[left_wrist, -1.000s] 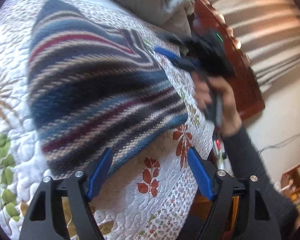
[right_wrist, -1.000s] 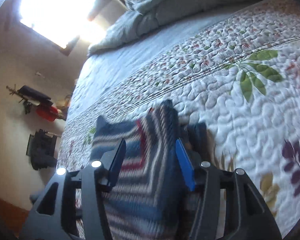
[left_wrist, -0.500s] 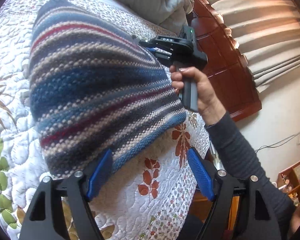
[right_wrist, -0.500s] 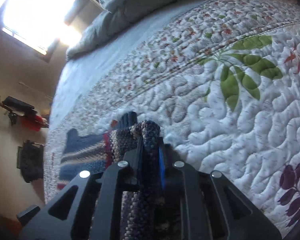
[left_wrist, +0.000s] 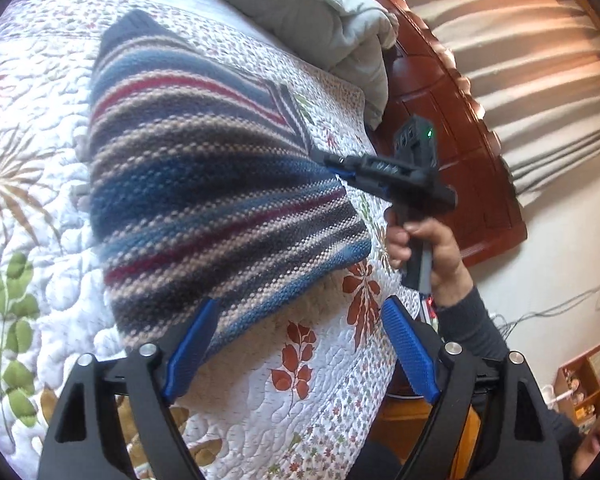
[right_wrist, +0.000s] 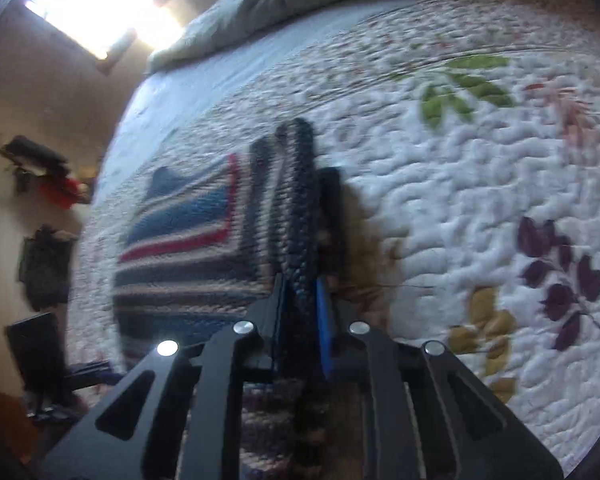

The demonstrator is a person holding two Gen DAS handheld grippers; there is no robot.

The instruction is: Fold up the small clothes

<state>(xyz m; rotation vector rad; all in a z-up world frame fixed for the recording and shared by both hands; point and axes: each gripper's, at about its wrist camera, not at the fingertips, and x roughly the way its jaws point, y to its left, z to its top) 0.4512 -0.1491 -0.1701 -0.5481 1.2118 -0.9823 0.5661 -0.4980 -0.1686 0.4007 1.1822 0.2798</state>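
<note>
A small striped knit sweater (left_wrist: 204, 200), blue, red, beige and dark, lies on the floral quilt (left_wrist: 32, 184). My left gripper (left_wrist: 296, 344) is open just above its near corner, its left finger over the hem, holding nothing. My right gripper (left_wrist: 334, 162) is shut on the sweater's right edge and holds it lifted off the quilt. In the right wrist view the right gripper (right_wrist: 302, 300) pinches a raised fold of the sweater (right_wrist: 188, 240), which stretches away to the left.
A grey duvet (left_wrist: 320, 12) is bunched at the head of the bed by the red wooden headboard (left_wrist: 452, 120). The bed edge runs along the right, with curtains (left_wrist: 520, 40) behind. The quilt (right_wrist: 460, 184) extends to the right.
The right gripper shut on the sweater's edge a second ago and has since pulled it up and to the right. The left gripper has stayed open near the hem.
</note>
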